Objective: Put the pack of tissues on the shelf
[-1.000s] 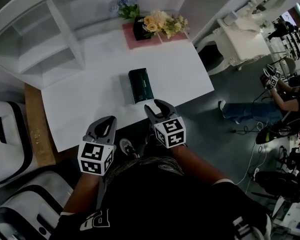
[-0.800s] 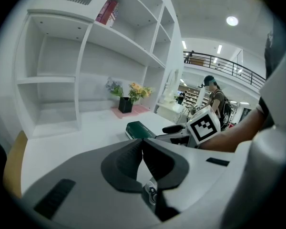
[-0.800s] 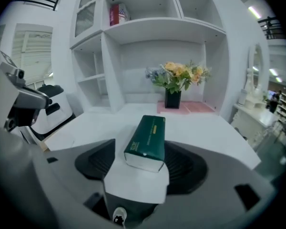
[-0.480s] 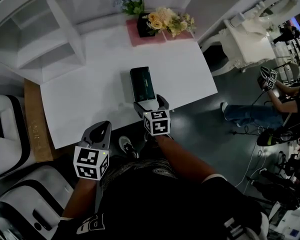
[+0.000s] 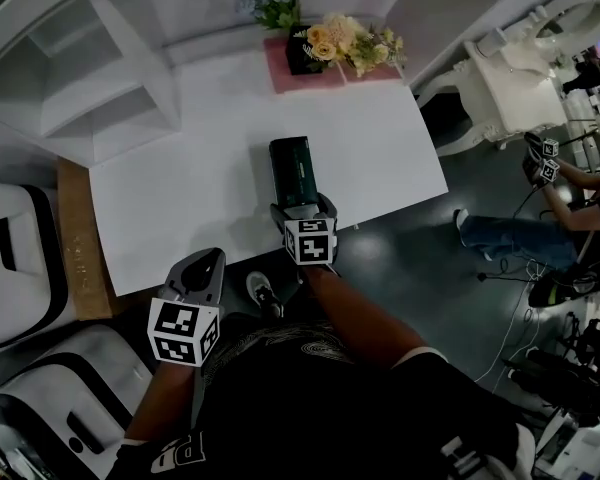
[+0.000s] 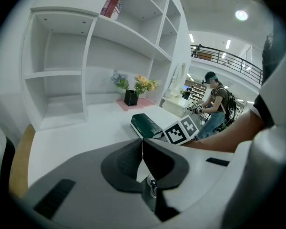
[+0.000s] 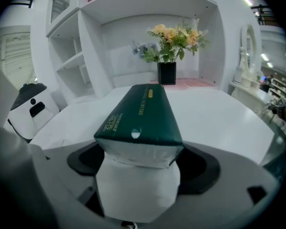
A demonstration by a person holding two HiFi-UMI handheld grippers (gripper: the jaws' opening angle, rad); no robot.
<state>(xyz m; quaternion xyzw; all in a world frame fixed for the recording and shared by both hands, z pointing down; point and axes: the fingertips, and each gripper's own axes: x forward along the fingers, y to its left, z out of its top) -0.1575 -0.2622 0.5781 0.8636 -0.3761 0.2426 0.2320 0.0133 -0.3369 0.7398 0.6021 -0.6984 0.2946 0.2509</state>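
White table (image 5: 180, 198), right gripper (image 5: 302, 208), jaws just opening, astride tissue pack (image 5: 292, 173)

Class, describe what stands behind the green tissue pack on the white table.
Behind the tissue pack stands a black vase of flowers on a pink mat, with bare white table between. In the right gripper view the pack covers part of that stretch.

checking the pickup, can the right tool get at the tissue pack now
Probably yes: the right tool, its jaws just opened wide, straddles the near end of the tissue pack lying on the table; nothing blocks it.
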